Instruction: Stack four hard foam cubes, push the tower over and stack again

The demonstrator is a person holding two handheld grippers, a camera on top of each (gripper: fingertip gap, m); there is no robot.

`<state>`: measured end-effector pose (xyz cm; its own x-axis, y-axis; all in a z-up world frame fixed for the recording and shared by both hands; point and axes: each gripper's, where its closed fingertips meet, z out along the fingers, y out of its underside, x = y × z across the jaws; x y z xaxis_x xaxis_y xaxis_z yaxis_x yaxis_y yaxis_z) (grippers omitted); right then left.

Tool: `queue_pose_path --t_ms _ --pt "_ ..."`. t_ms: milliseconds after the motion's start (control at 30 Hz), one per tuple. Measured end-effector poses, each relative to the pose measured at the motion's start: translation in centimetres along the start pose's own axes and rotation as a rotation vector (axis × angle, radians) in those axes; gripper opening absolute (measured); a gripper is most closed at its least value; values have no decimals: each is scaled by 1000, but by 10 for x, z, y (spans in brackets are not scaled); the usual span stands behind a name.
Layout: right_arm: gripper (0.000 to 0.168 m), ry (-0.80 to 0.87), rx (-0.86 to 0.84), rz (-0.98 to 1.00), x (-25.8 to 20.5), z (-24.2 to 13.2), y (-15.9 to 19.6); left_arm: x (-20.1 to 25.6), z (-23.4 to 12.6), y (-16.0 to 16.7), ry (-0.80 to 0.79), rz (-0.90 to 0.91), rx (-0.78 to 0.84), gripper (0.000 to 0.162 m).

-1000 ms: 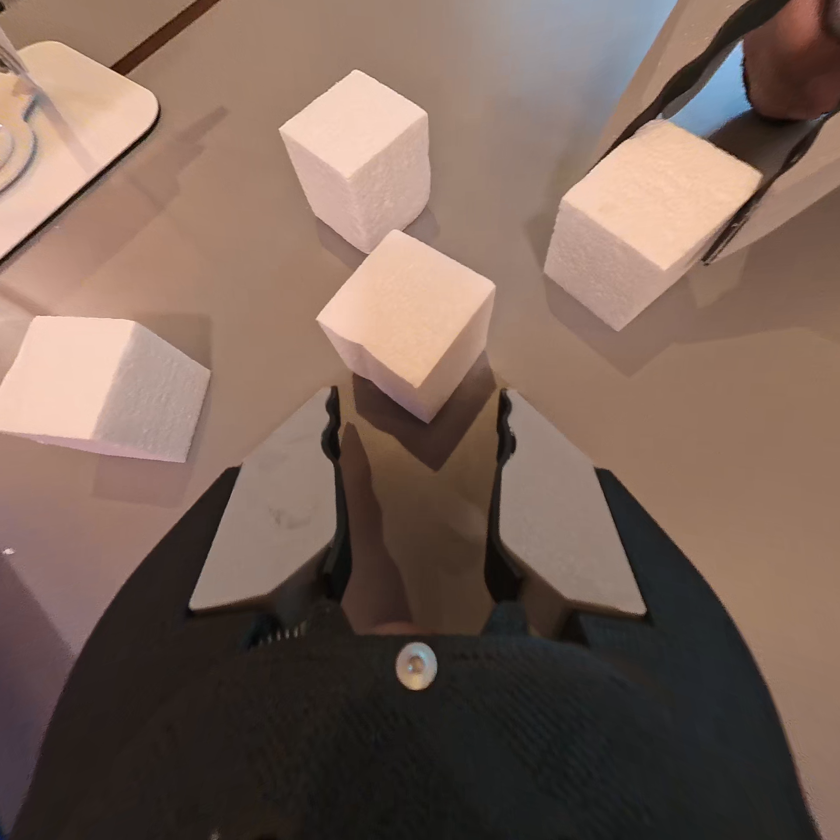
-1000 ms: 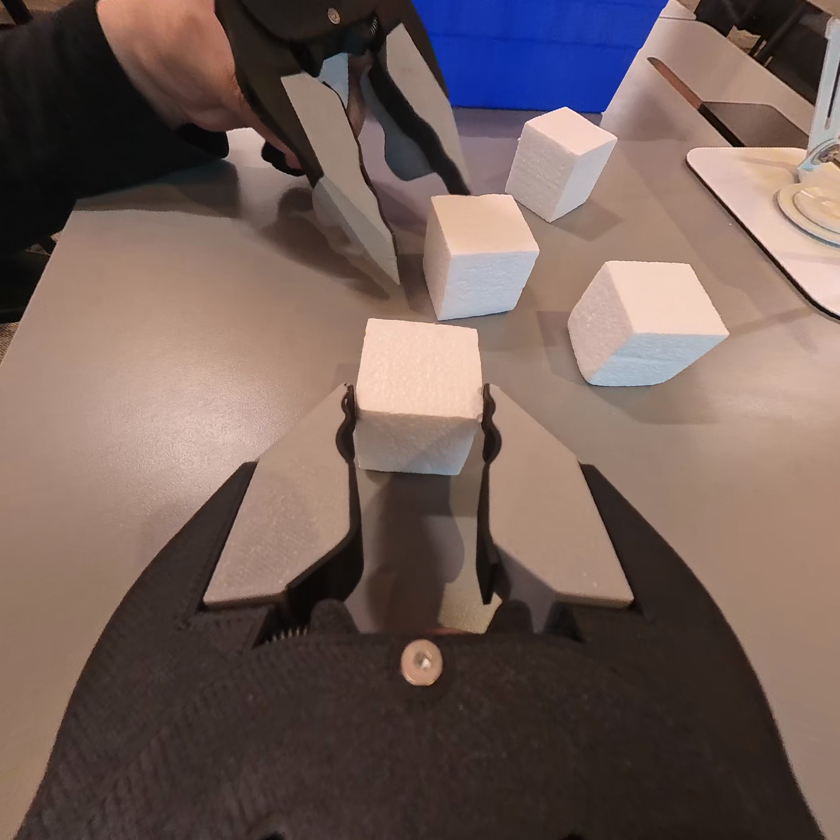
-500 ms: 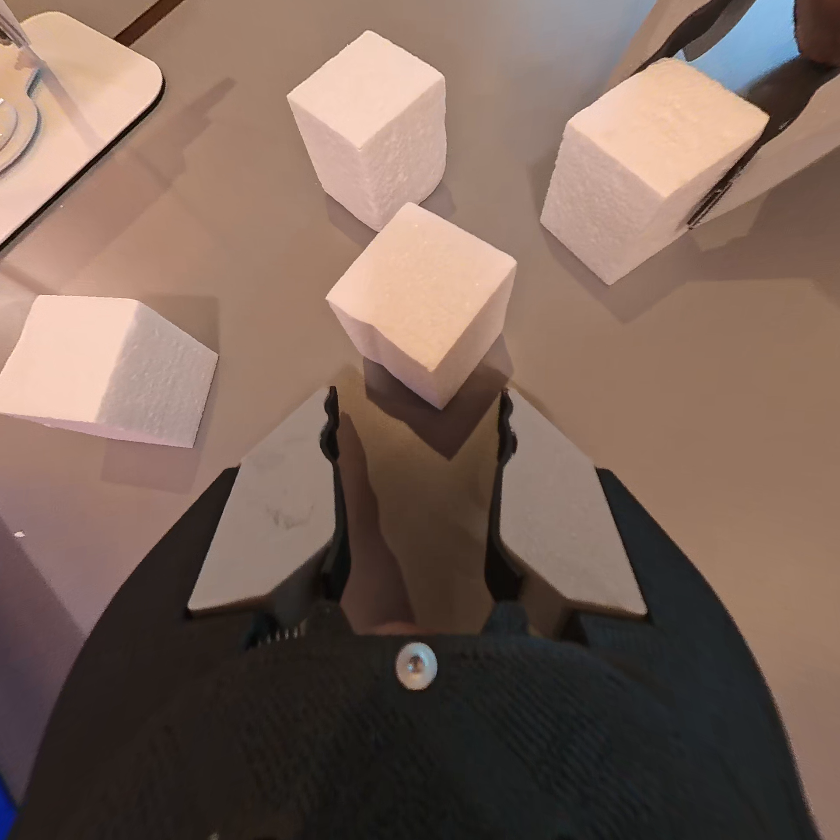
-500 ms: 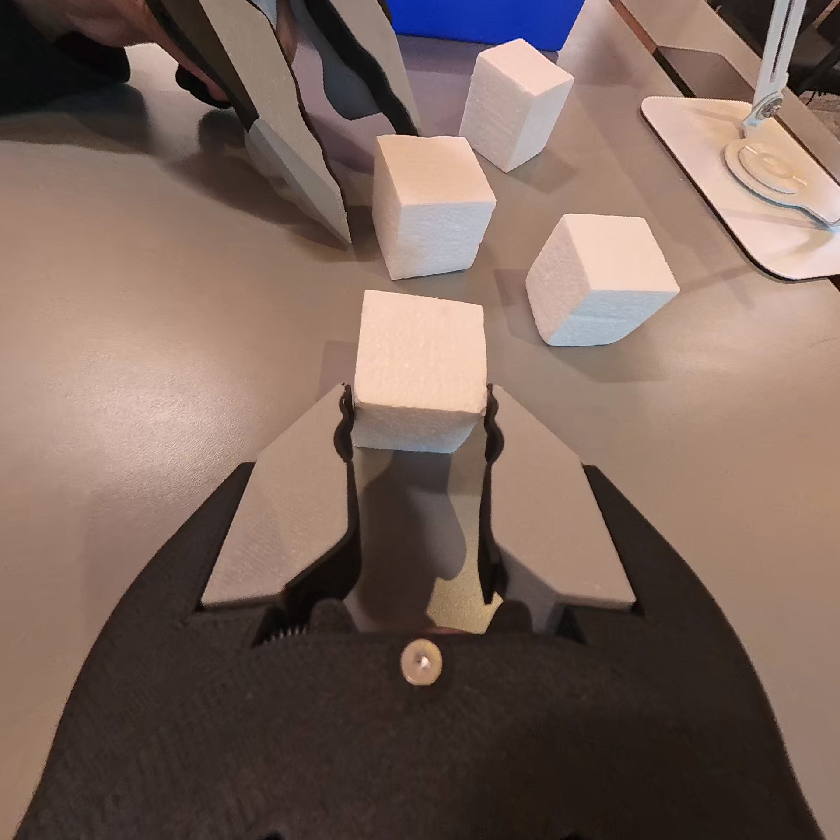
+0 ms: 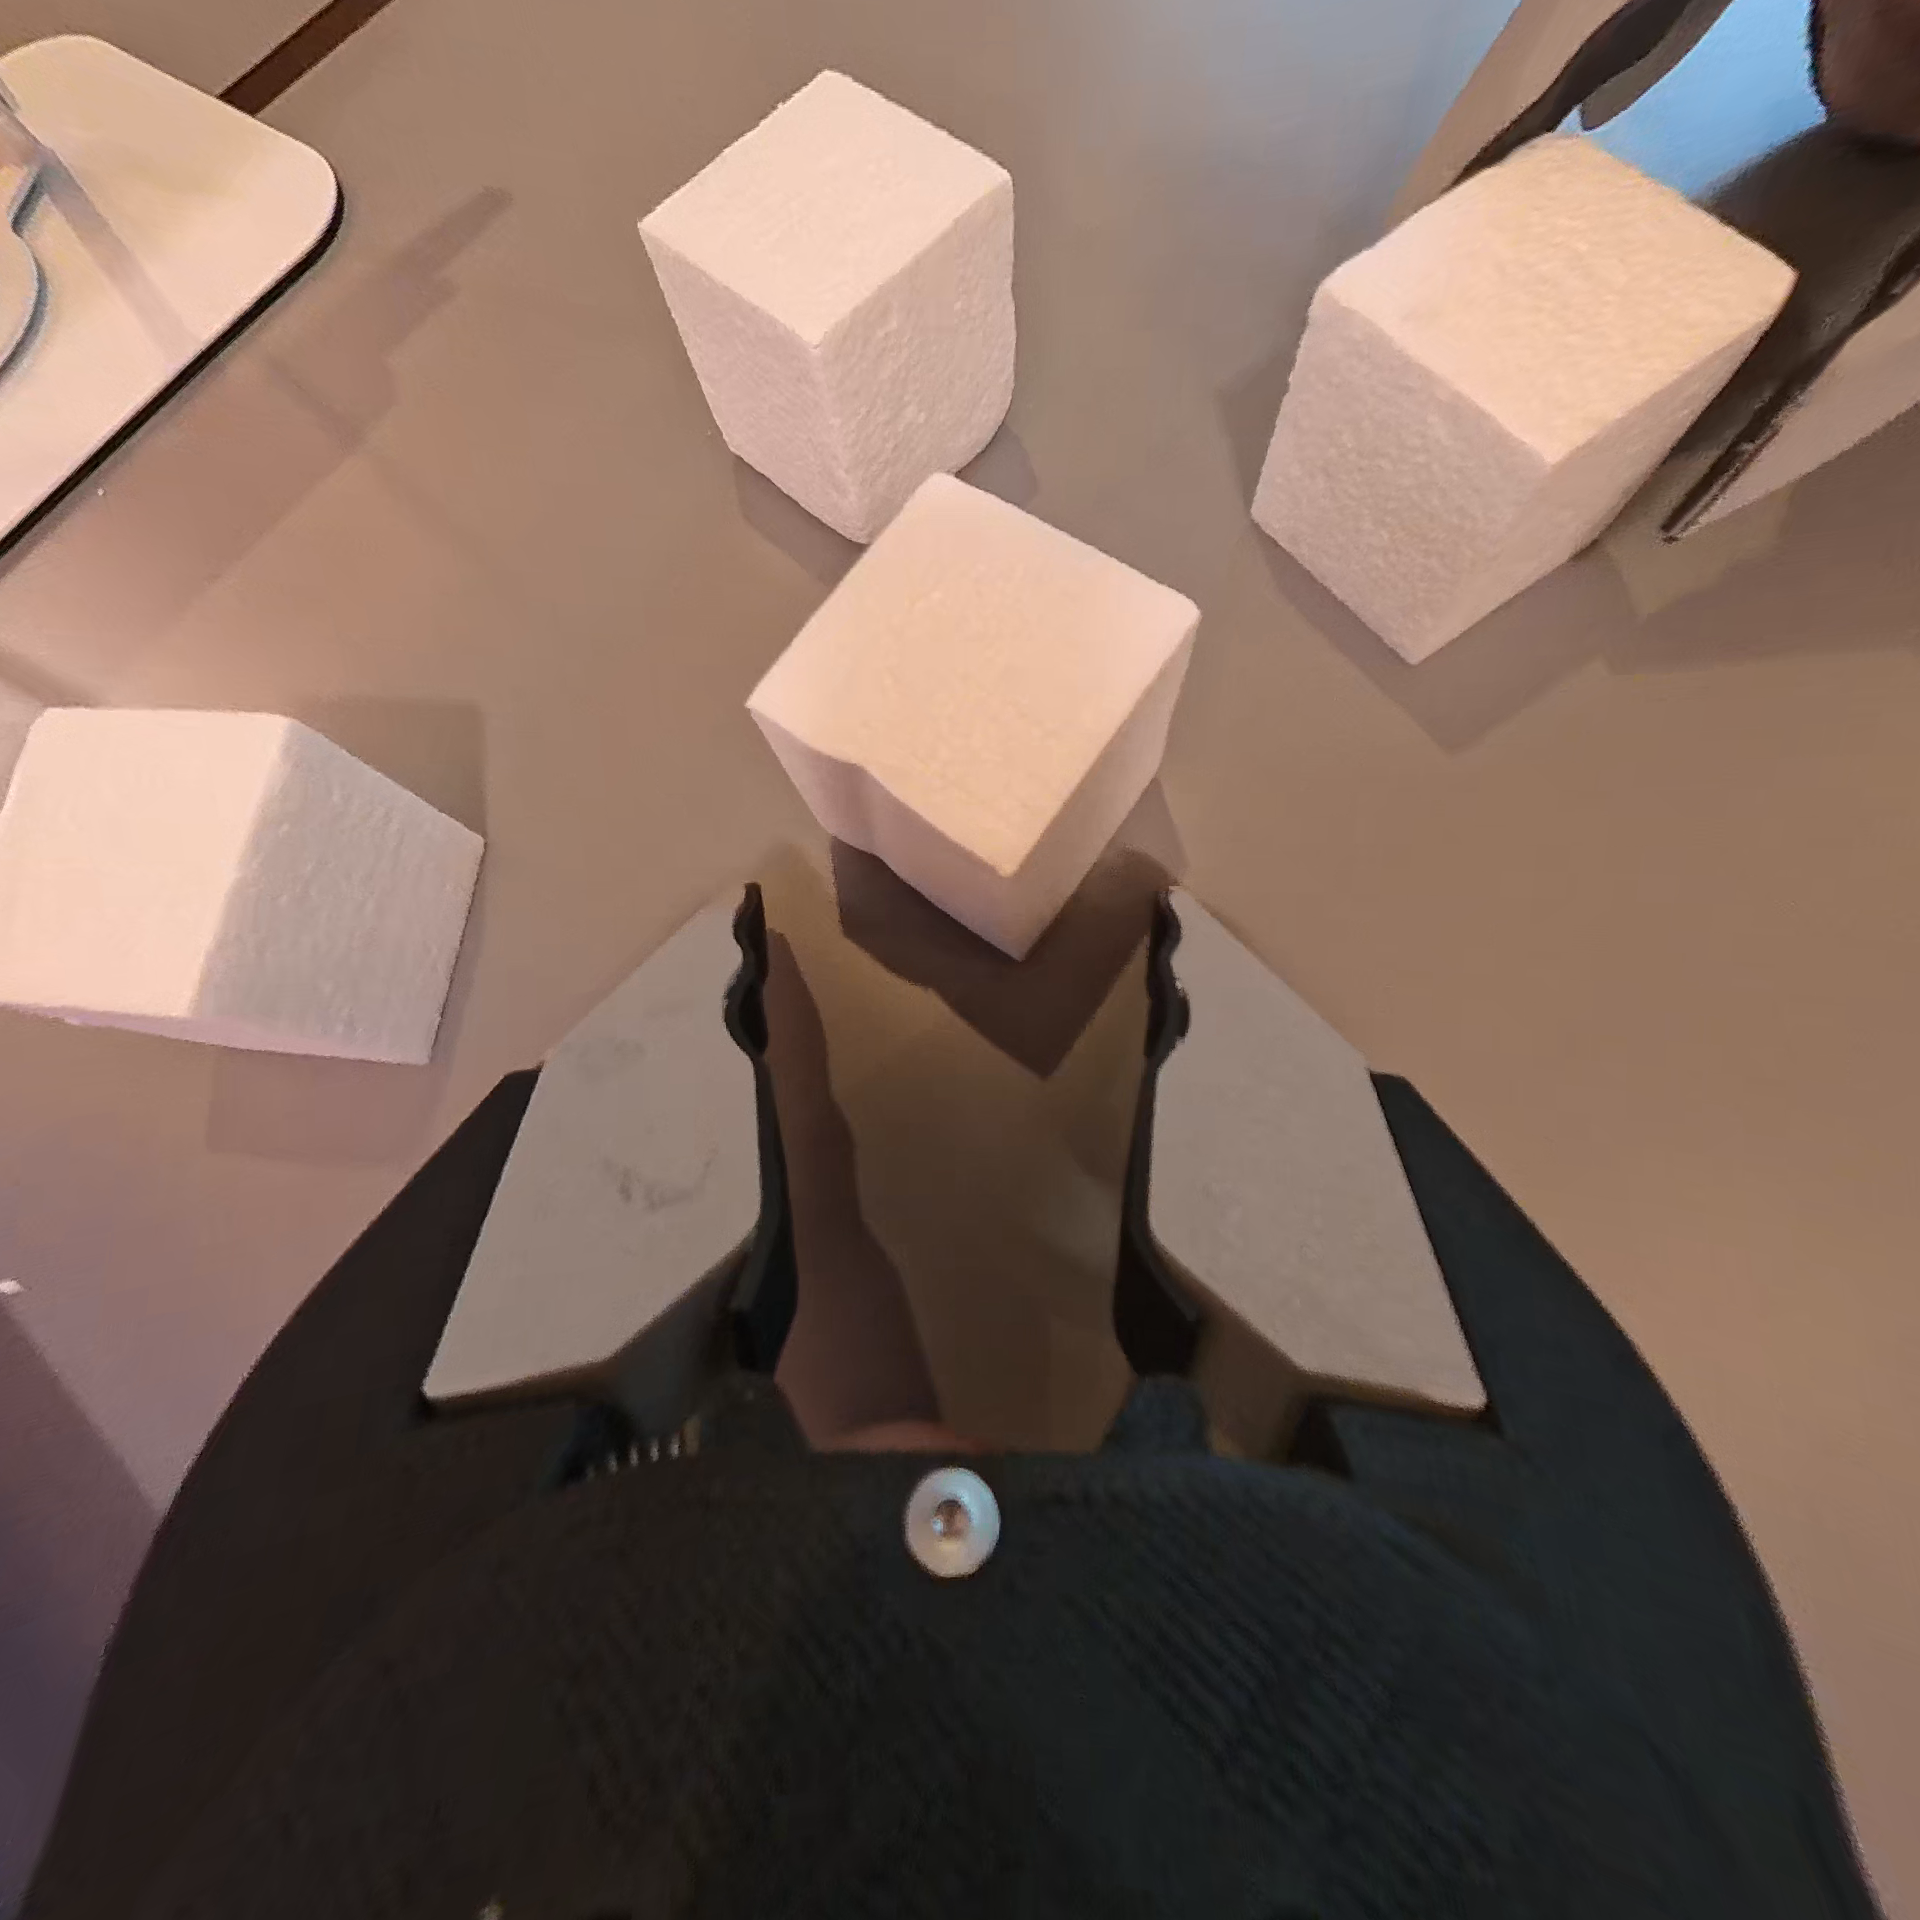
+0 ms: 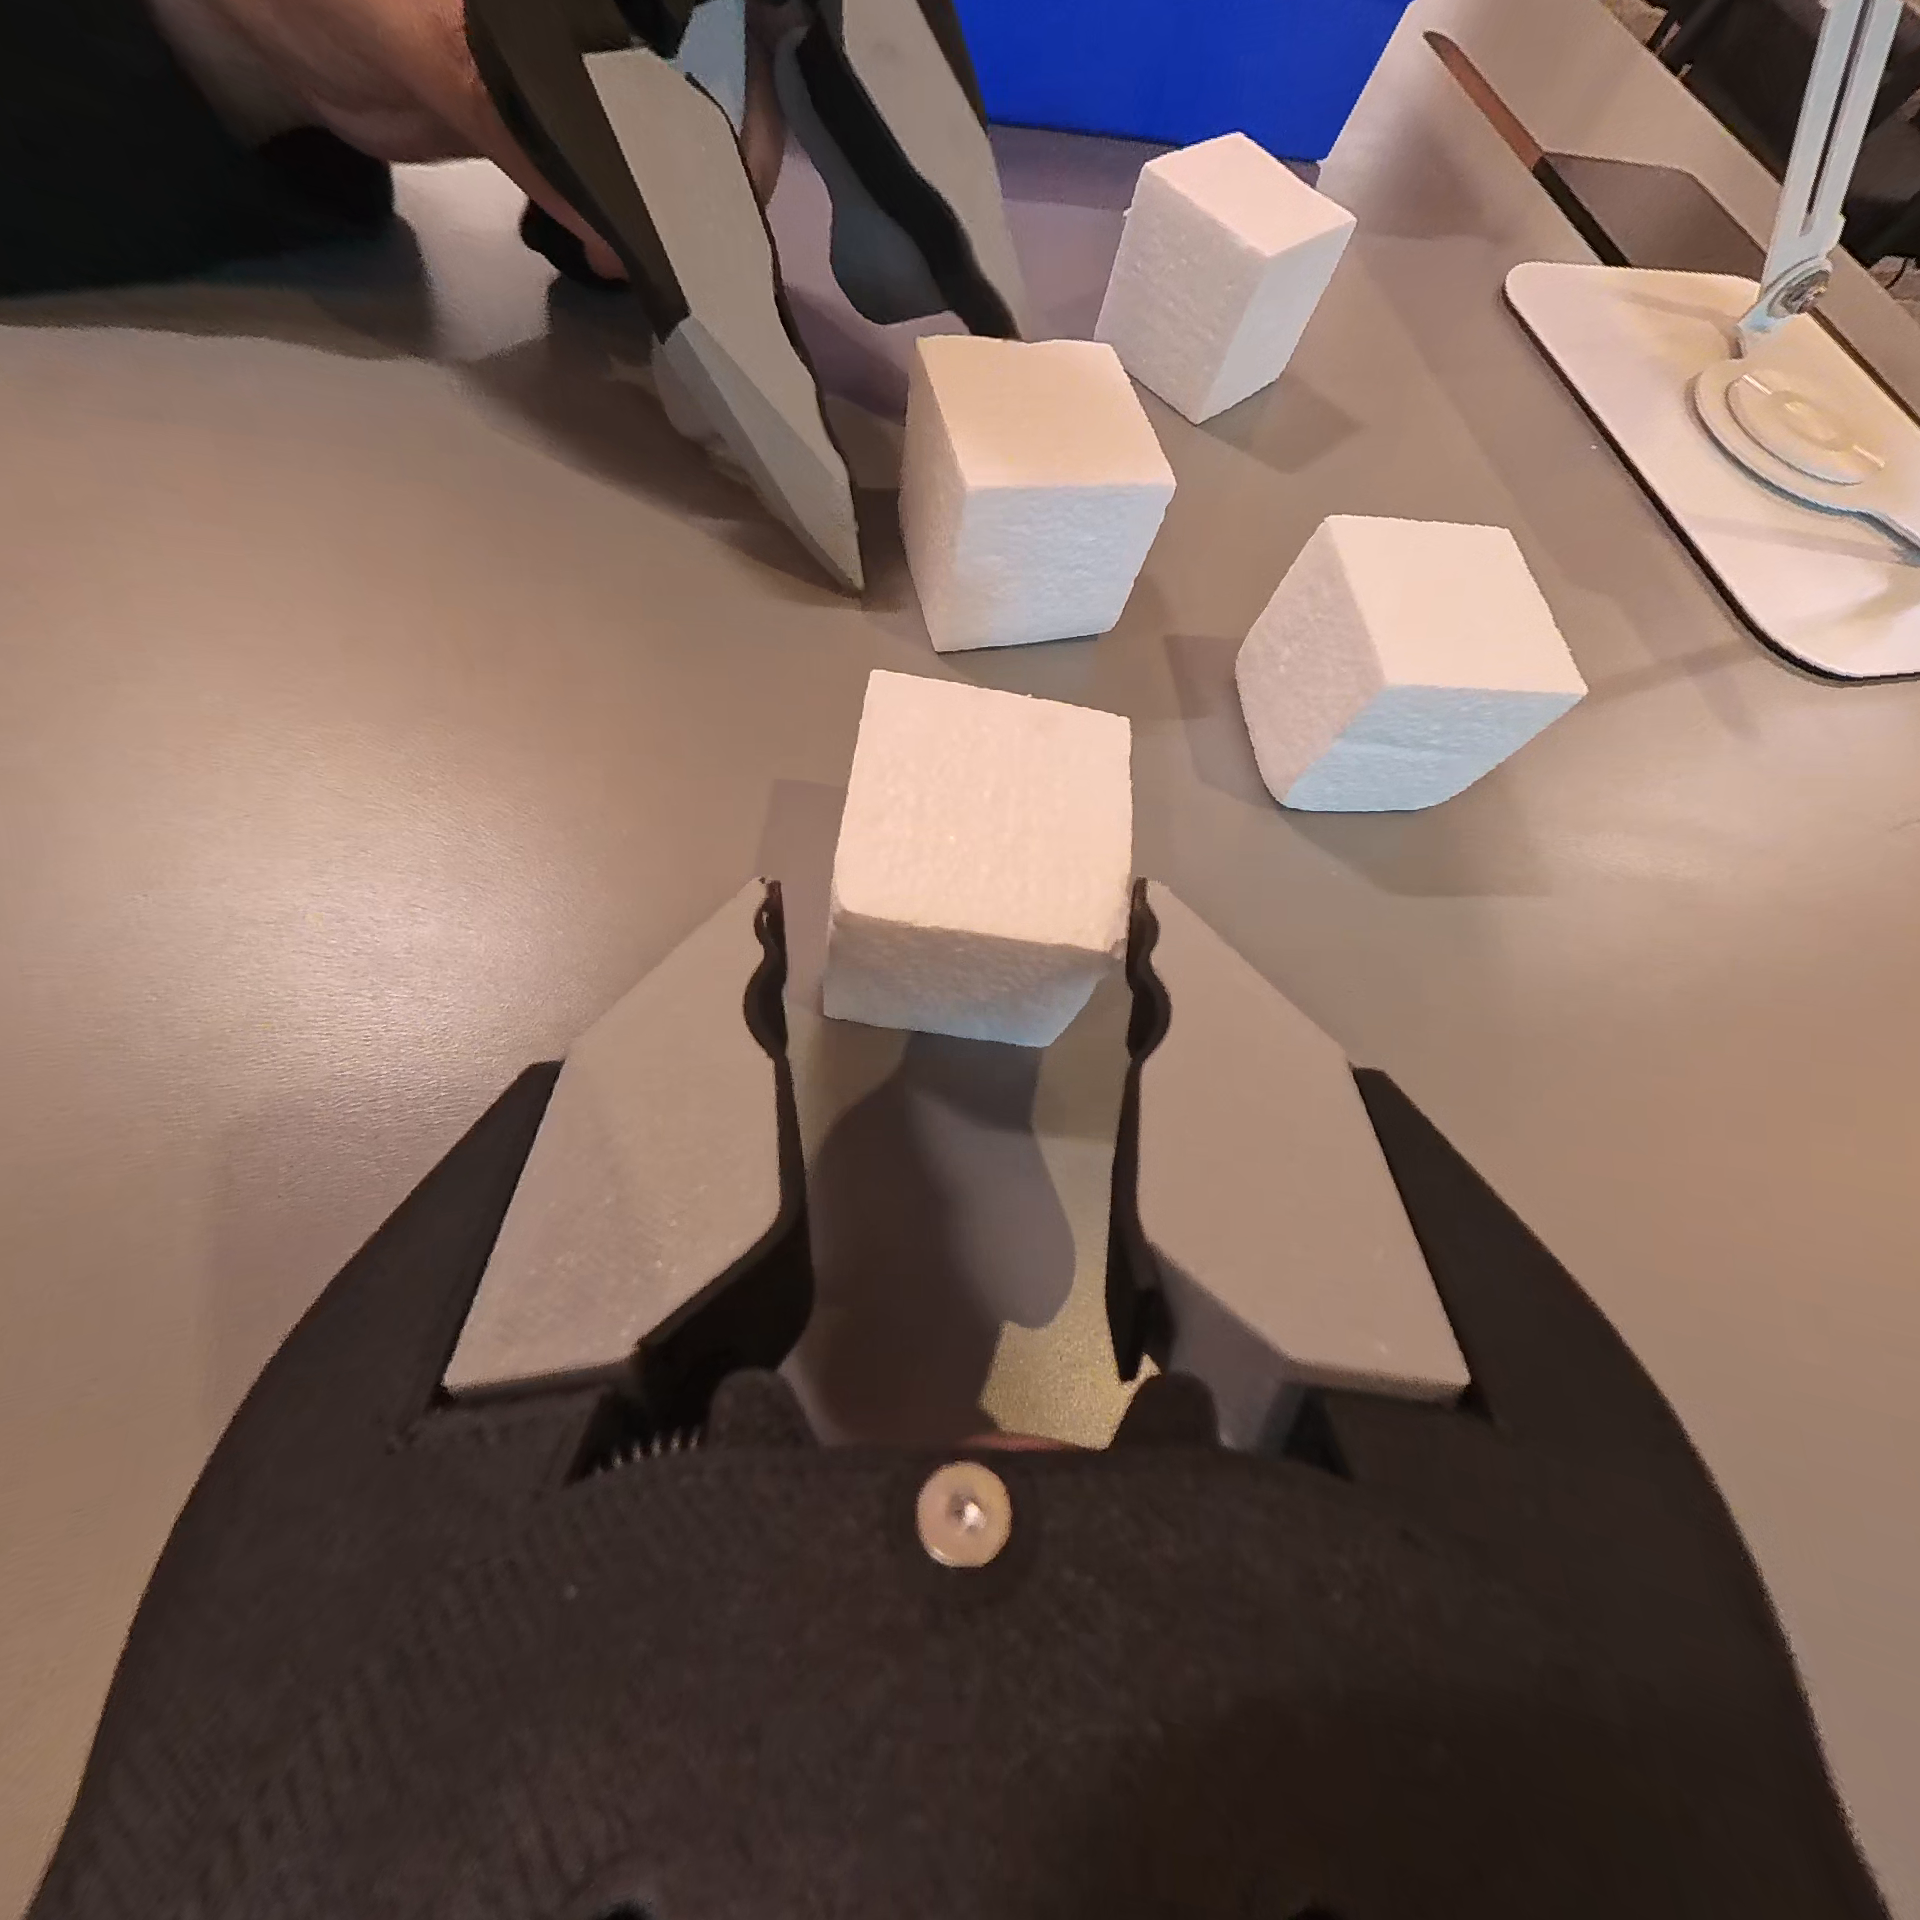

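Observation:
Four white foam cubes lie apart on the grey table (image 6: 312,831). My left gripper (image 5: 956,925) is open and empty, just short of a middle cube (image 5: 977,696), which also shows in the right wrist view (image 6: 1029,499). Another cube (image 5: 842,281) stands beyond it and one (image 5: 218,873) lies to the left. My right gripper (image 6: 956,904) is open around the fourth cube (image 6: 977,842). Its right finger touches the cube and a gap shows on the left. That cube (image 5: 1507,384) seems to rest on the table.
A white stand base (image 6: 1714,436) sits at the table's right side and also shows in the left wrist view (image 5: 156,260). A blue bin (image 6: 1143,73) is at the far edge. A hand in a dark sleeve (image 6: 312,114) holds the left gripper.
My right gripper carried its cube toward the other cubes, then its jaws widened and a gap opened on the cube's left. My left gripper stayed open and shifted only slightly.

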<state>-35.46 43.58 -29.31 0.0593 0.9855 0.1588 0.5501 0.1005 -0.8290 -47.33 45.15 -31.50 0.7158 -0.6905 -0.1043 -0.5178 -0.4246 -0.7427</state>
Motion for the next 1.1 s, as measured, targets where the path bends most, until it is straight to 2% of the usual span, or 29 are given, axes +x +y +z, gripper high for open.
queue_pose_path --t_ms 267,467,733,900,1100 --pt "65 -24 58 27 -2 -4 -8 -3 9 -7 31 21 4 74" --pt "64 -28 67 34 -2 -4 -9 10 20 -14 166 -8 -13 69" --pt "63 -28 72 31 -3 -5 -10 12 18 -15 139 46 1 67" --pt "62 -27 107 47 -1 -9 -14 9 4 -25 124 32 85 67" --pt "60 -26 186 61 -1 -19 -29 16 -18 -52 152 21 251 66"
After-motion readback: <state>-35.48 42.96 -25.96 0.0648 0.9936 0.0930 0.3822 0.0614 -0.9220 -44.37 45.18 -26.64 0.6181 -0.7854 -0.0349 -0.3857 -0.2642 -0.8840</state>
